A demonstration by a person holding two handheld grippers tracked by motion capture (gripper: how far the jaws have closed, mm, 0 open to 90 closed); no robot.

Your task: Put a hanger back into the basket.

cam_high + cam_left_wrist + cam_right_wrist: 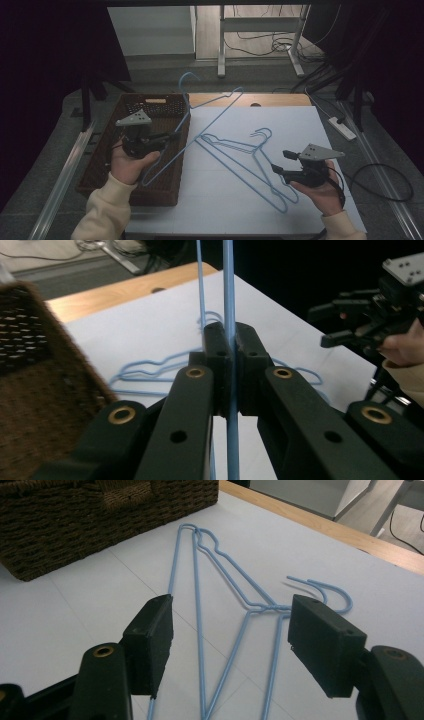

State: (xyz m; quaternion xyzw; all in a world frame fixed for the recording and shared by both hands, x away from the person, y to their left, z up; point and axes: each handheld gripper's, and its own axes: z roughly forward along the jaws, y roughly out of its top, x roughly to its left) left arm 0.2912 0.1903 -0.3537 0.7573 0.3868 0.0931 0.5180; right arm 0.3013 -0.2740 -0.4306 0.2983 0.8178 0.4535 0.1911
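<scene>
Blue wire of a thin coat hanger (207, 117) is clamped in the left claw (230, 347), lifted aslant over the brown wicker basket (100, 172), presumably for stowing. Right claw (230, 630), jaws apart, hovers over two more blue hangers (250, 160) on the white bench (300, 125).

Basket (150, 107) left of hangers (250, 155) on table (300, 125)

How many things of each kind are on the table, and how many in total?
Blue wire hangers: 3, one lifted hanger clamped in the left gripper, two hangers lying on the table before the open right gripper
Brown wicker basket: 1
Total: 4
</scene>
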